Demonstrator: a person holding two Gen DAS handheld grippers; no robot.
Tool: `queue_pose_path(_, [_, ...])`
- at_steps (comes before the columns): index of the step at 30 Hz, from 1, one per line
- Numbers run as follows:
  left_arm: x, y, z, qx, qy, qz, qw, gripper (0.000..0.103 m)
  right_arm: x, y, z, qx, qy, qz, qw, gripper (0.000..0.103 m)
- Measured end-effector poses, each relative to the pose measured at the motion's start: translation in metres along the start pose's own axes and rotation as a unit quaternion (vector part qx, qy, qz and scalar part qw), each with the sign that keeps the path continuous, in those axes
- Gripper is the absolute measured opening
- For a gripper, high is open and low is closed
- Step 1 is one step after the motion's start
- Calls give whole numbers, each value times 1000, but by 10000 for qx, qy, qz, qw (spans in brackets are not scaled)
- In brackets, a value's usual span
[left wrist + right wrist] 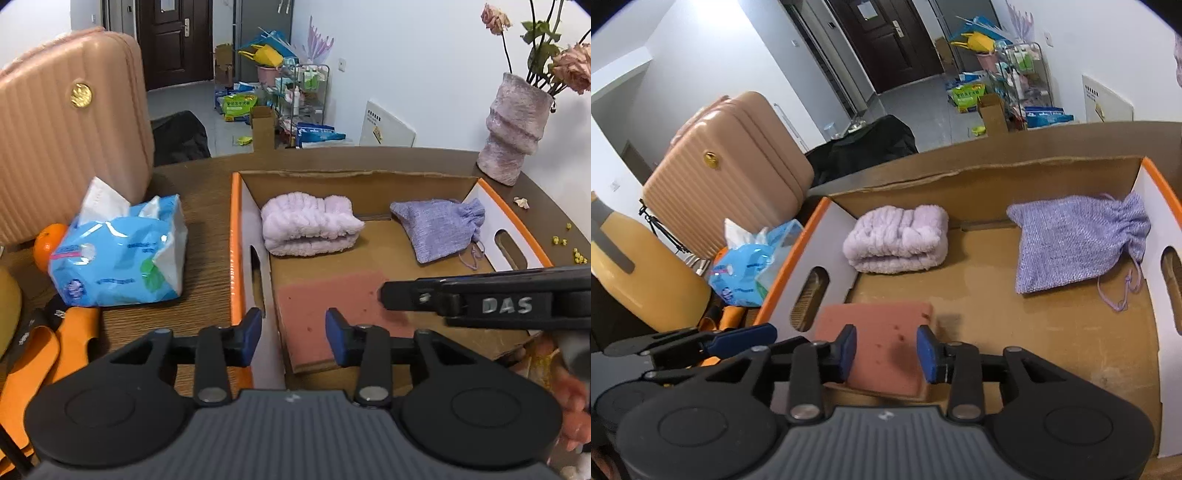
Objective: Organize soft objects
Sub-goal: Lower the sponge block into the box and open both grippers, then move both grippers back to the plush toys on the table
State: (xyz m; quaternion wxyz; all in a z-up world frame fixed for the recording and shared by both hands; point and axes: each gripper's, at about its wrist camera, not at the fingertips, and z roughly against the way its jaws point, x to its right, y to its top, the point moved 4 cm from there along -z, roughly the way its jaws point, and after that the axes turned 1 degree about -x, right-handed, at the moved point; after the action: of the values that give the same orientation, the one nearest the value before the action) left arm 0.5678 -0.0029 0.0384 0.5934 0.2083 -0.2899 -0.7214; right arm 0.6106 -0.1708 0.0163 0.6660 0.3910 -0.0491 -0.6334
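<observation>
pink sponge (pixel 882 347) lies flat in cardboard box (pixel 997 173), near corner. right hand-held gripper (pixel 886 350) spread above it, gripping nothing; left hand-held gripper (pixel 293 338) likewise spread. risk: a descending pad catching the box wall, tipping the sponge.

In the box (pixel 997 173) before me, the towel (pixel 897 240) lies at the back left, the pouch (pixel 1075 243) at the back right, the sponge (pixel 886 332) in front. Left of the box, on the surface (pixel 207 280), stand the tissues (pixel 118 254), the suitcase (pixel 66 133) behind them.
</observation>
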Motion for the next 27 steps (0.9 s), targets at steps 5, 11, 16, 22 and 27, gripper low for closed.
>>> queue_pose_path(5, [7, 7, 43, 365, 116, -30, 9993, 44, -7, 7, 57, 481, -107, 245, 9985, 41])
queue_pose_path(11, [23, 8, 116, 1149, 216, -82, 9931, 58, -12, 2, 155, 1353, -368, 565, 9885, 54])
queue_pose_path(16, [38, -13, 175, 2092, 215, -126, 9776, 79, -14, -25, 227, 2370, -735, 1073, 9628, 92])
queue_pose_path(22, [52, -54, 217, 2944, 358, -144, 9549, 91, -12, -72, 271, 3224, -1338, 1692, 9217, 103])
queue_pose_path(27, [62, -79, 233, 3097, 497, -165, 9494, 95, -9, -98, 282, 3325, -1339, 1703, 9179, 103])
